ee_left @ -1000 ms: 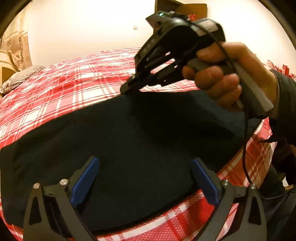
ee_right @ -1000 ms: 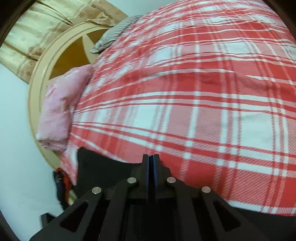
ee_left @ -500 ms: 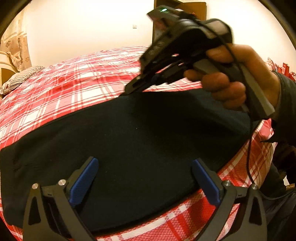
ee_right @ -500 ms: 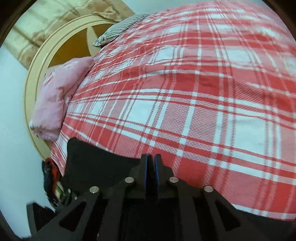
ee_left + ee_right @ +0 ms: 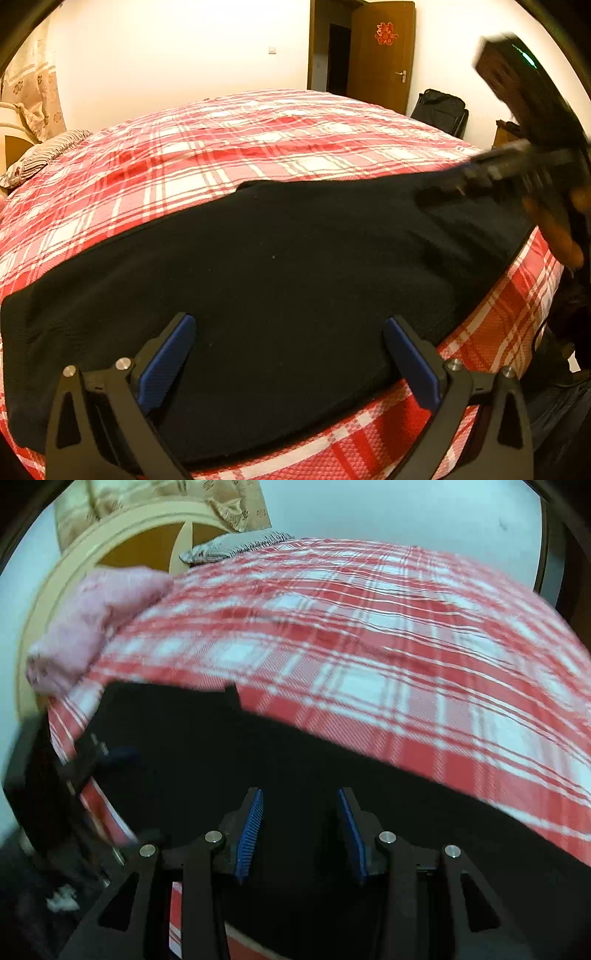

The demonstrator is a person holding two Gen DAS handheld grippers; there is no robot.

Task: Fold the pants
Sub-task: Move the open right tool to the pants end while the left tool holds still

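Note:
The black pants lie flat in a long band across the near edge of the red plaid bed. My left gripper is open wide, hovering over the near part of the pants, holding nothing. In the left wrist view the right gripper shows blurred at the far right, over the right end of the pants. In the right wrist view my right gripper is open and empty above the pants, and the left gripper shows blurred at the left.
A pink blanket and a striped pillow lie by the round wooden headboard. A brown door and a dark bag stand beyond the bed. The bed edge runs just below the pants.
The right gripper was shut on the far edge of the pants; it has let go, opened and pulled back to the right. The left gripper stayed open in place.

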